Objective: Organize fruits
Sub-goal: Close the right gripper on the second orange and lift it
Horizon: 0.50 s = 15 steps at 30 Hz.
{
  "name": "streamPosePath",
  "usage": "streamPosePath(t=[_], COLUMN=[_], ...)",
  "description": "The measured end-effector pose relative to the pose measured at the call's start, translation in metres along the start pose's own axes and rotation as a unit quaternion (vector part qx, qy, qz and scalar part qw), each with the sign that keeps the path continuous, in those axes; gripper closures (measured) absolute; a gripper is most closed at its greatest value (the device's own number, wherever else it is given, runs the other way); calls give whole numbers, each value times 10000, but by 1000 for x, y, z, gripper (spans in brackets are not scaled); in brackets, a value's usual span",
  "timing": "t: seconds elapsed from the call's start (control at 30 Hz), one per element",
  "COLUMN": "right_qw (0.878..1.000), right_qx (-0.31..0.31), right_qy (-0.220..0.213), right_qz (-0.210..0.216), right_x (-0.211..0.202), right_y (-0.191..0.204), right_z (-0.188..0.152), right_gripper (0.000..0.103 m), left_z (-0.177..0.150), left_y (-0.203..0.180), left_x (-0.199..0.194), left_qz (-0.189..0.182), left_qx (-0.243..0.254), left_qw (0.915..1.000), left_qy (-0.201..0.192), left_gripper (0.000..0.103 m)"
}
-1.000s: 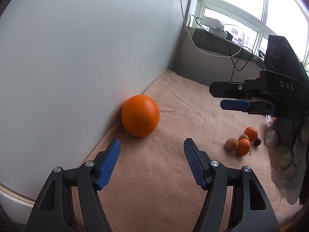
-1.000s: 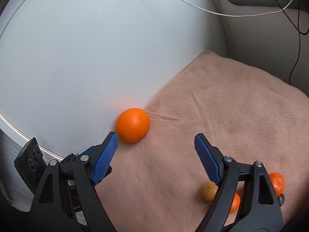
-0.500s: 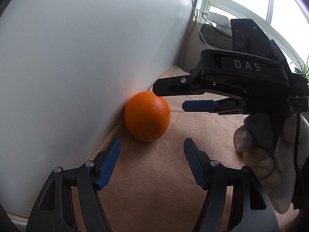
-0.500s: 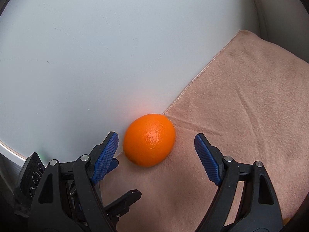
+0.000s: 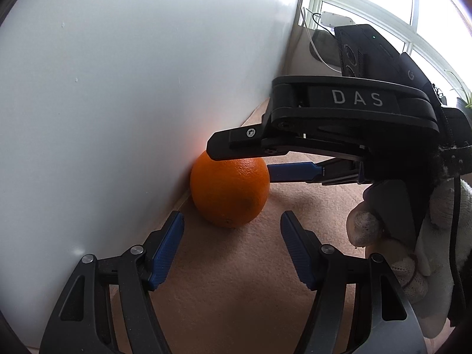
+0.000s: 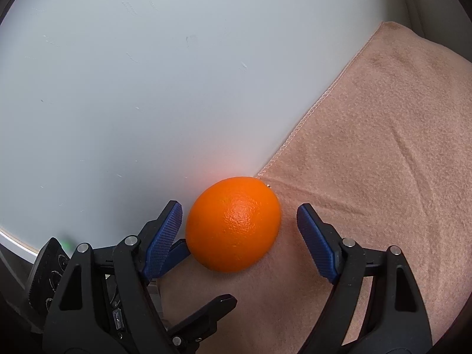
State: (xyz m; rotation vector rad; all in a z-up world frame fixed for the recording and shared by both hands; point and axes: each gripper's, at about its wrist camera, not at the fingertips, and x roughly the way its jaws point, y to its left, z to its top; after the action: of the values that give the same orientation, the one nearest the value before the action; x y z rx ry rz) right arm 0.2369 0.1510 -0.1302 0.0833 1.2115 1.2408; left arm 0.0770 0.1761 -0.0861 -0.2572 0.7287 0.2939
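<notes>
Against white wall (image 6: 147,88), on pink cloth (image 6: 383,147): orange (image 6: 233,224), touching wall. Right gripper (image 6: 239,230) jaws spread, straddling orange, pads clear of peel. Left gripper (image 5: 231,242) just short of orange, jaws spread, empty. Gloved hand (image 5: 413,250) holds right gripper, seen from left wrist view.

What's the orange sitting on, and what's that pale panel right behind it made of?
Cloth: looks like soft napped fabric, fleece or towelling; fuzzy surface, creases, stitched hem. Panel: smooth, hard, semi-gloss, painted board or laminate perhaps; faint scuffs, and the orange casts a glow on it.
</notes>
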Motion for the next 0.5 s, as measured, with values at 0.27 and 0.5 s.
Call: streamPosePath(t=[0.27, 0.5], right_qw=[9997, 9999], right_qx=[117, 64], right_qy=[72, 67], right_qz=[202, 115], right_x=[12, 13], right_y=[8, 11], right_z=[-2, -8], right_gripper=[31, 31], left_z=[6, 6], left_y=[-11, -13], left_x=[12, 16], left_qz=[-11, 55], left_qx=[21, -32], left_qw=[9999, 9999], left_qy=[109, 119], left_gripper=[39, 45])
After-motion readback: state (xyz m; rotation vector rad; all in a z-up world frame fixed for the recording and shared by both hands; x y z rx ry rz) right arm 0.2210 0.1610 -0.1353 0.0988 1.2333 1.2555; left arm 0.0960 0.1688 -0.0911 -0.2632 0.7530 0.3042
